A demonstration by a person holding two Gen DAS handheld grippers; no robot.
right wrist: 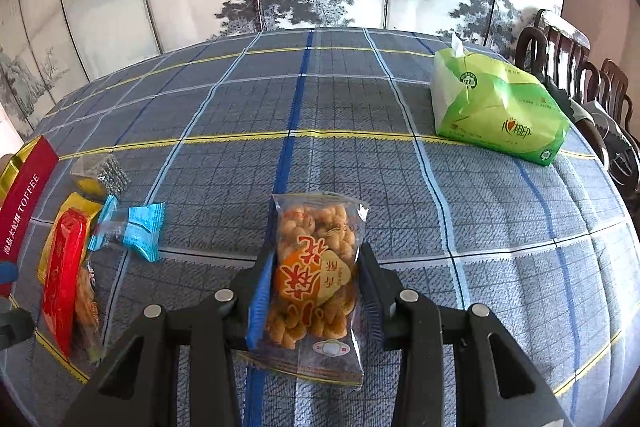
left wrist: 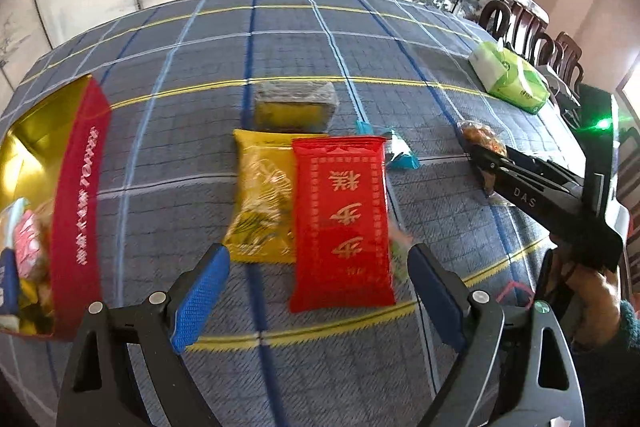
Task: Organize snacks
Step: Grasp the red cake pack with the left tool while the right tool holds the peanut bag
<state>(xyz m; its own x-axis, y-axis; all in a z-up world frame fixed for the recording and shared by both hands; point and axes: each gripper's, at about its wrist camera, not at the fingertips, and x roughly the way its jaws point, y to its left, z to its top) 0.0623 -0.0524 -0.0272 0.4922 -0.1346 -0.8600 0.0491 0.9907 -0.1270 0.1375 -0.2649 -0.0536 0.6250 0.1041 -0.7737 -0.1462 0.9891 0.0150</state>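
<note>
Red tin lettered "TOFFEE" at worktop left edge, wrapped snacks inside; right hand-held gripper clamped on clear twist-snack bag mid-worktop; left hand-held gripper wide open, empty, above red packet

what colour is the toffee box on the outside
Red with white lettering, gold inside: the toffee box shows best in the left wrist view.
</note>
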